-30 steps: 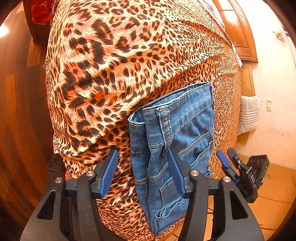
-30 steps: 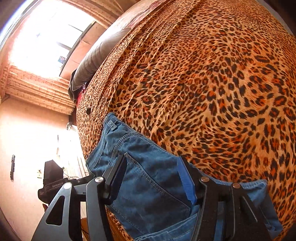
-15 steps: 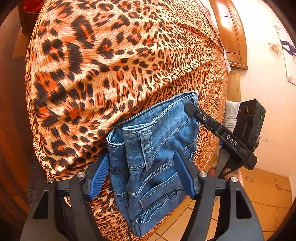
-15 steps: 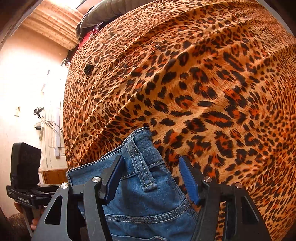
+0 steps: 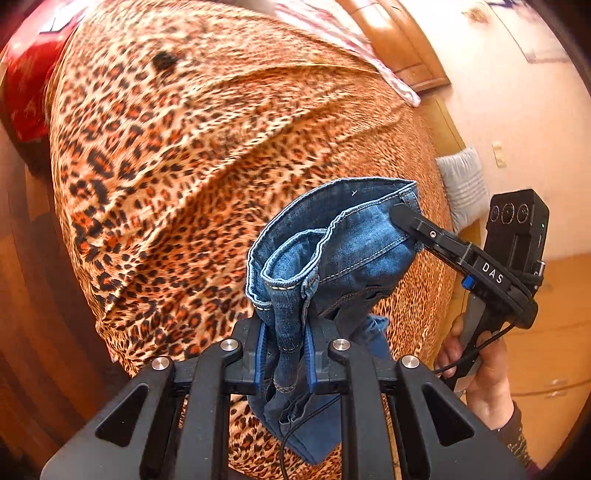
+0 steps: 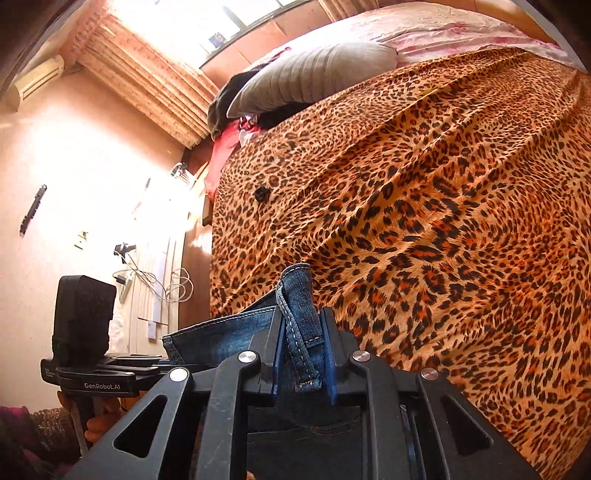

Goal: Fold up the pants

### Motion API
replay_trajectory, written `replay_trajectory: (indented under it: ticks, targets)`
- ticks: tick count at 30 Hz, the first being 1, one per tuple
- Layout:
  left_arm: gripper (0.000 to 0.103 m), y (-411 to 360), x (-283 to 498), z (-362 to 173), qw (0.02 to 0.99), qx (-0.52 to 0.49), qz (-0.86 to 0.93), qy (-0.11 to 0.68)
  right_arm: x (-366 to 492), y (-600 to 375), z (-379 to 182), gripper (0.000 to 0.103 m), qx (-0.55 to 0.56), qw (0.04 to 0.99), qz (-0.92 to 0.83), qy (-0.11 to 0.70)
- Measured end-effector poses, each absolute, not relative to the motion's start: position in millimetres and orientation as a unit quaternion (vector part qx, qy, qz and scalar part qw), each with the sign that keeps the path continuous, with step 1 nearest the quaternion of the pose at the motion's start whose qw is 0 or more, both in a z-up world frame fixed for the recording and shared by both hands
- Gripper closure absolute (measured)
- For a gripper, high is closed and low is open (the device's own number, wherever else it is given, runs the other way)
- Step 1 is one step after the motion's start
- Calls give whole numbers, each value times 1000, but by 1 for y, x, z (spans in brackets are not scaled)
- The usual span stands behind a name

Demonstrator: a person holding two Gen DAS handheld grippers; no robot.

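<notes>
Now my left gripper (image 5: pixel 284 363) and right gripper (image 5: pixel 400 214) each pinch the jeans (image 5: pixel 332 266) waistband, lifted over the bed's near edge (image 5: pixel 155 354). Thick denim could slip out and drop floorward, I think.

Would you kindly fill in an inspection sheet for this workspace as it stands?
Surface: bed under a wrinkled leopard-print cover.
Job's things: blue denim pants, bunched, lifted at the bed's edge.
Clutter: grey ribbed pillow; red cloth; small dark object on the cover.
Grippers: left gripper and right gripper, both shut on the pants.
Cables: thin black cable by the left gripper; white cords on the wall.
Surroundings: wooden headboard, window.
</notes>
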State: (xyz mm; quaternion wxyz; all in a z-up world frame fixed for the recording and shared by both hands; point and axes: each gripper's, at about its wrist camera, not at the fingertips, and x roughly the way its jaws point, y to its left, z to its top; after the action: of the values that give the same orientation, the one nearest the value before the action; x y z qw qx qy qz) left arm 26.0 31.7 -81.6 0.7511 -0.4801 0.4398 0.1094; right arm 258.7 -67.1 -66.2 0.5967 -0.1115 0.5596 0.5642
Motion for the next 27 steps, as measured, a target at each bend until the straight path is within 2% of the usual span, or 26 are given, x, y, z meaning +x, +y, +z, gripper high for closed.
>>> replay_trajectory:
  ticks: [4, 8, 12, 15, 18, 20, 23, 24, 26, 27]
  targets:
    - [89, -23, 35, -31, 807, -384, 69, 444, 262, -135, -28, 86, -36, 623, 564, 541]
    - [89, -87, 49, -15, 831, -302, 0, 467, 260, -223, -18, 86, 25, 648, 544, 532]
    - [89, -155, 69, -43, 807, -254, -85, 526, 250, -316, -43, 84, 72, 671, 486, 556]
    - [86, -207, 80, -95, 754, -229, -137, 601, 237, -370, -82, 79, 74, 686, 423, 588]
    - [85, -246, 71, -133, 709, -159, -151, 670, 221, -412, -123, 77, 57, 690, 355, 628]
    - [82, -247, 57, -128, 714, -133, -162, 668, 212, -436, -135, 77, 51, 693, 319, 645]
    - [79, -219, 39, -115, 704, -199, -183, 656, 207, -466, -128, 76, 89, 704, 304, 636]
    - [78, -208, 36, -113, 702, -224, -180, 652, 209, -473, -123, 74, 111, 706, 305, 629]
    - [76, -187, 36, -109, 705, -271, -153, 637, 214, -478, -117, 56, 168, 700, 317, 618]
    - [70, -179, 39, -110, 706, -291, -135, 631, 216, -476, -117, 44, 196, 693, 324, 613]
